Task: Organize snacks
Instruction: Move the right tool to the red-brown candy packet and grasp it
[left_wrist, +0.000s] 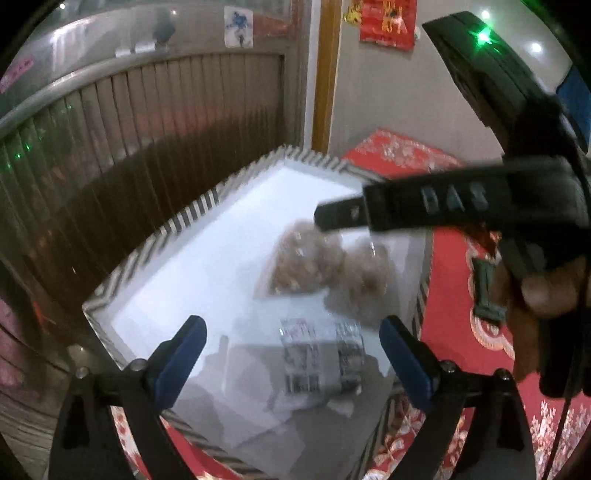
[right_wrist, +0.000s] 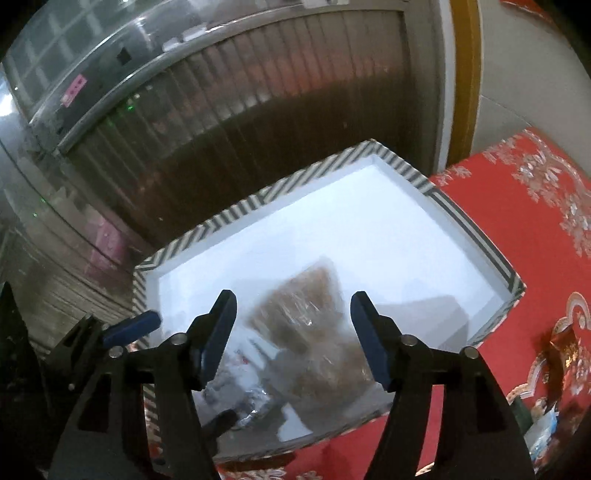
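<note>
Blurred barcode label on silver packet (left_wrist: 319, 360); both grippers' fingers (left_wrist: 184, 354) (right_wrist: 369, 339) apart, empty.

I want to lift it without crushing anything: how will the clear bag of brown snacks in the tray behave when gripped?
The clear bag of brown snacks looks crinkly and soft, so it will probably sag. Its glossy film may slip. The lumpy pieces inside could crack under a hard squeeze.
</note>
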